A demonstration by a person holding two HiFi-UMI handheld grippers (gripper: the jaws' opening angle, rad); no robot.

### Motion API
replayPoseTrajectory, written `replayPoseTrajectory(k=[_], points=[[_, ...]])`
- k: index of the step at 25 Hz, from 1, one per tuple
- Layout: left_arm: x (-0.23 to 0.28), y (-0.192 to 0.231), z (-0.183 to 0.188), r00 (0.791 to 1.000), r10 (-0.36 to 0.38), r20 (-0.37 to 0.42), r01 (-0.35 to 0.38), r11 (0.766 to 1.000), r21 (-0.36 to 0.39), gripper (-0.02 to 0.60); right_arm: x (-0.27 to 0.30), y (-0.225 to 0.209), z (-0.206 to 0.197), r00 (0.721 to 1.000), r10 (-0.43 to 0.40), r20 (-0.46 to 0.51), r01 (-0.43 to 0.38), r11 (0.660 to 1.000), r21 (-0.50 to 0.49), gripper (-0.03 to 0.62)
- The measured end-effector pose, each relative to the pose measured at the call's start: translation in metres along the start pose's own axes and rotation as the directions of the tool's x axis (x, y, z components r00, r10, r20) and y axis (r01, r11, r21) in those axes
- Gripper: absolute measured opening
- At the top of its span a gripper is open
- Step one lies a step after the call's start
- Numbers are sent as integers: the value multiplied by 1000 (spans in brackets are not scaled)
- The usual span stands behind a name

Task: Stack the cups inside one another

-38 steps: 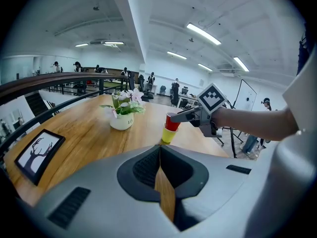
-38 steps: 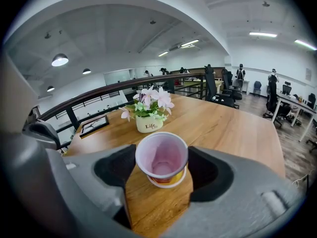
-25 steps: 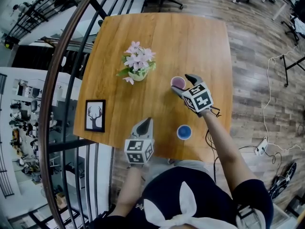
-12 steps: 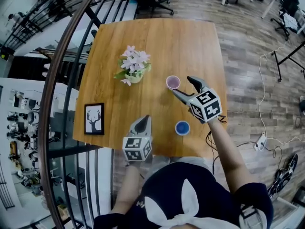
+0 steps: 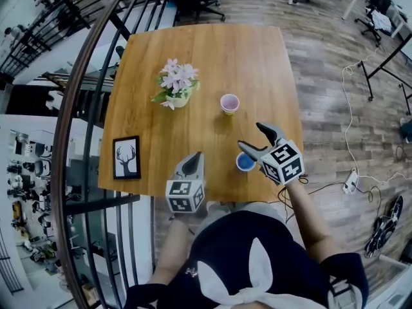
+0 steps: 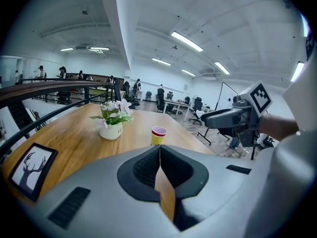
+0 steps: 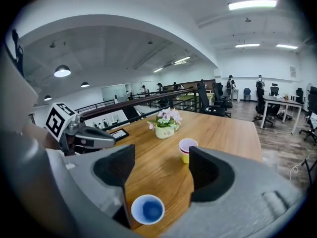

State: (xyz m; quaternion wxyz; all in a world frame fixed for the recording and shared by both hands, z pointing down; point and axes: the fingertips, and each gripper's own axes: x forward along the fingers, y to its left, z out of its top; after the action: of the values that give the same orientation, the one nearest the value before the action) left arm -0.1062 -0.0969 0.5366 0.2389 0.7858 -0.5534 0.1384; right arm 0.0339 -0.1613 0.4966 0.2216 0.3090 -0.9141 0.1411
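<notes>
Right tool (image 5: 250, 136): jaws apart over blue cup (image 5: 245, 163), near edge of table (image 5: 145, 124).
Left tool (image 5: 194, 157): jaws together, empty.
Yellow cup (image 5: 229, 103): mid-table.

Bright ceiling strip lighting, sharp focus, strong fisheye bending at edges

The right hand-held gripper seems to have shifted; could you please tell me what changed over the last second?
The right hand-held gripper drew back from the yellow cup toward the person and now hangs by the blue cup, jaws apart, holding nothing. The left hand-held gripper stayed shut; both cups, the flower pot and picture frame kept their places.
</notes>
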Motion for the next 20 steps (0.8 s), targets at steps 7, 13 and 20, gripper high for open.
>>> replayPoseTrajectory(k=[7, 13, 20], points=[[-9, -10, -9, 999, -33, -22, 34, 999, 24, 18, -20, 29, -43, 998, 0, -57, 0, 1000, 4, 337], [-13, -26, -16, 997, -68, -39, 70, 996, 48, 18, -31, 44, -69, 997, -6, -73, 10, 998, 57, 337], [-15, -41, -22, 995, -88, -49, 91, 994, 57, 18, -34, 54, -109, 989, -7, -149, 19, 997, 77, 337]])
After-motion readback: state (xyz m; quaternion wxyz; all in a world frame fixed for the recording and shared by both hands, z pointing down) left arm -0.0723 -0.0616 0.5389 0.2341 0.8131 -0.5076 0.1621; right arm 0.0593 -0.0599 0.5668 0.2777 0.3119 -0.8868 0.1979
